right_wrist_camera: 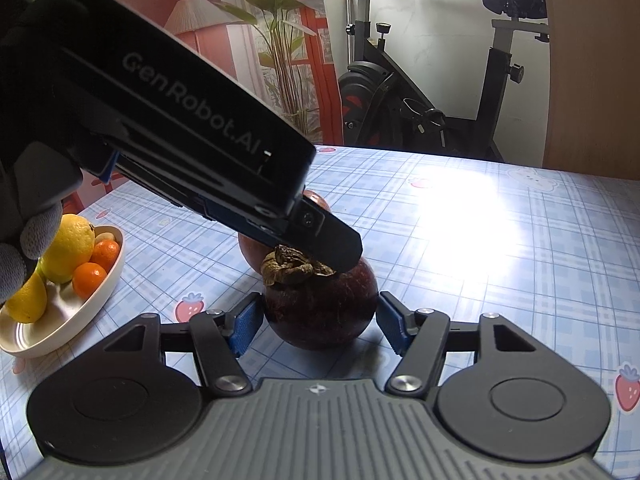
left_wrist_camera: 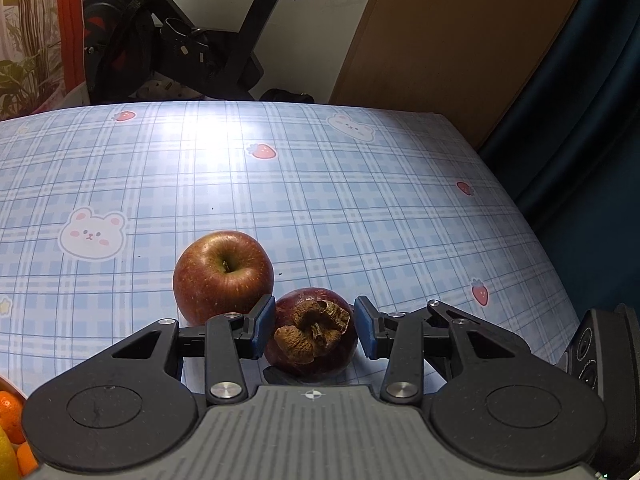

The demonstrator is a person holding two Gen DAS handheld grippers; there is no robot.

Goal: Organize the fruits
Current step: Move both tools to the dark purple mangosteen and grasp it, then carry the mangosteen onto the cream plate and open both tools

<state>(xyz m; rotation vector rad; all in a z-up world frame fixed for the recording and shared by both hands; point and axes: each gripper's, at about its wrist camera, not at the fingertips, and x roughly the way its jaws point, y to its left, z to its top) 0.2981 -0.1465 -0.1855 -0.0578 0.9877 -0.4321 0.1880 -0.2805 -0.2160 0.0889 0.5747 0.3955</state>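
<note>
Two grippers bracket one mangosteen [left_wrist_camera: 312, 334] on the tablecloth [left_wrist_camera: 360, 208] beside the apple [left_wrist_camera: 223, 276]: left gripper [left_wrist_camera: 315, 330] pinching it w/ narrow jaws, right gripper [right_wrist_camera: 320, 322] wider, pads just off it, prob. for handover toward the bowl [right_wrist_camera: 100, 300].

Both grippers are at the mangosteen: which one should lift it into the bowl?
Probably left: the left gripper already clamps the mangosteen, and the bowl lies on its side. The right gripper only brackets it.
</note>
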